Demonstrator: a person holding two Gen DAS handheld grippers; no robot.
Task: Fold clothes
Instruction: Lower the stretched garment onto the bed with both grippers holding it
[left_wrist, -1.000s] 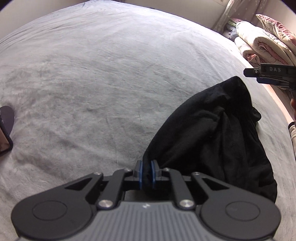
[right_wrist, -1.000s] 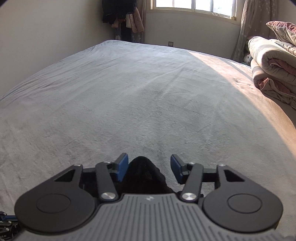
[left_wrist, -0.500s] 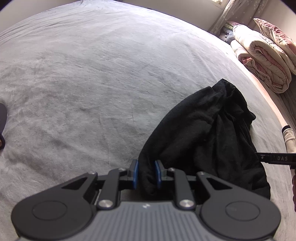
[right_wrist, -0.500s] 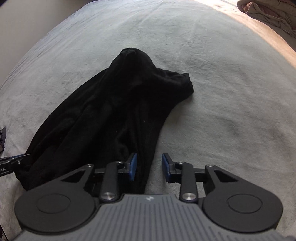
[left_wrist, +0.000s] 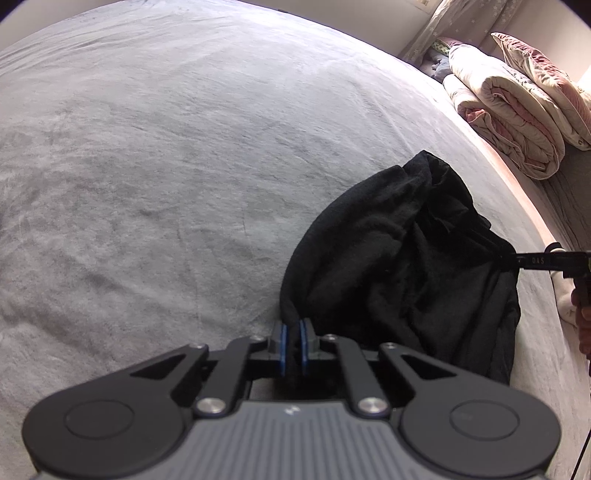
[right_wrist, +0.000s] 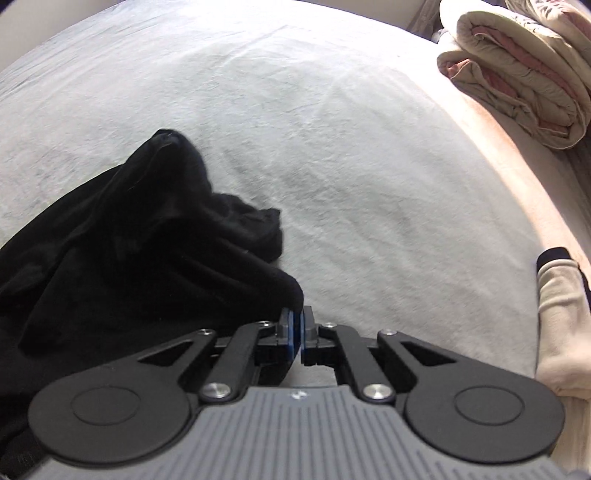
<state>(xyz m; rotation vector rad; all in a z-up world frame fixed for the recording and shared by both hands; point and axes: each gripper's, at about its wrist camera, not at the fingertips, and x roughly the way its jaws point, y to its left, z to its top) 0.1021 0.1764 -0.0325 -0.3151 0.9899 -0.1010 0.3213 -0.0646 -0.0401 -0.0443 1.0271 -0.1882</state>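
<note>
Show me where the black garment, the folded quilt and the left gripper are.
black garment (left_wrist: 399, 266), left wrist view, middle of the bunched cloth.
folded quilt (right_wrist: 517, 85), right wrist view, rolled side.
left gripper (left_wrist: 291, 347), left wrist view, between the blue pads.

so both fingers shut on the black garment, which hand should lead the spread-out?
Right, probably. The right gripper pinches an outer edge of the garment with bare bed beside it to pull into. The left gripper holds the near corner, well placed to anchor.
</note>
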